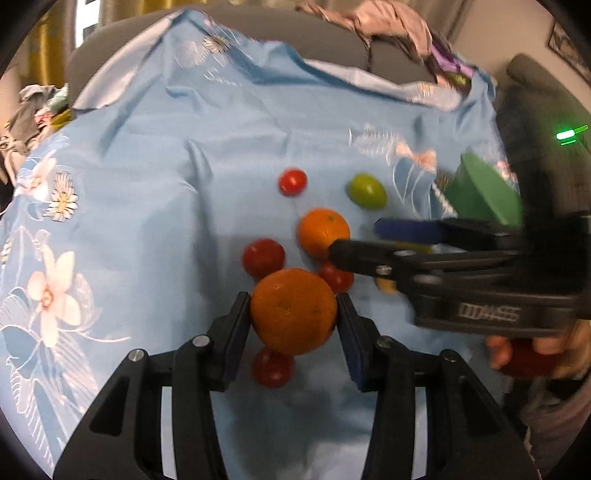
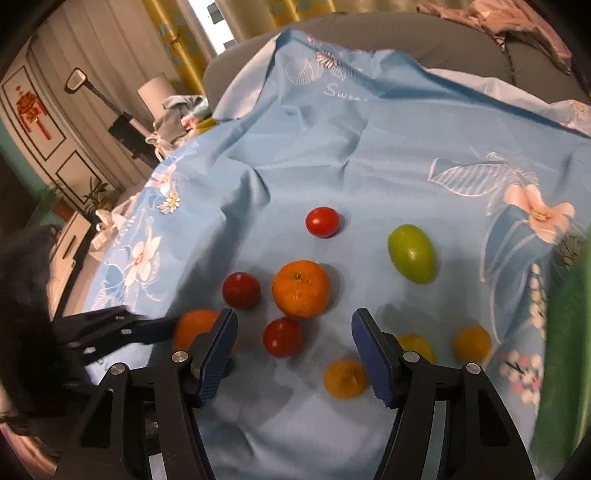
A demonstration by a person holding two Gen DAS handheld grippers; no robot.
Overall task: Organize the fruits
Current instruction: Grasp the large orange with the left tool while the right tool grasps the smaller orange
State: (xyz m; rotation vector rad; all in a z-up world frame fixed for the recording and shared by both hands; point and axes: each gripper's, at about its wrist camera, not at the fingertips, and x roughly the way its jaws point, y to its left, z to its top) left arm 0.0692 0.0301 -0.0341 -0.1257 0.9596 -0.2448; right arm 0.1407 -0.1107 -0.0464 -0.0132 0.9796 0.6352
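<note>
My left gripper [image 1: 293, 314] is shut on an orange [image 1: 294, 311] and holds it just above the blue cloth; it also shows in the right wrist view [image 2: 194, 328]. My right gripper [image 2: 291, 332] is open and empty, hovering over a red tomato [image 2: 283, 336]. A second orange [image 2: 301, 288] lies just beyond it. Other red tomatoes [image 2: 322, 221] [image 2: 241, 290], a green fruit [image 2: 412, 253] and small yellow-orange fruits [image 2: 345, 378] [image 2: 472, 343] lie on the cloth. In the left wrist view the right gripper [image 1: 354, 240] reaches in from the right.
A green container [image 1: 484, 190] stands at the right edge of the cloth; it also shows in the right wrist view [image 2: 569, 332]. The flowered blue cloth [image 1: 166, 184] covers a grey sofa [image 1: 314, 40]. Clothes [image 1: 388, 22] lie on the sofa back.
</note>
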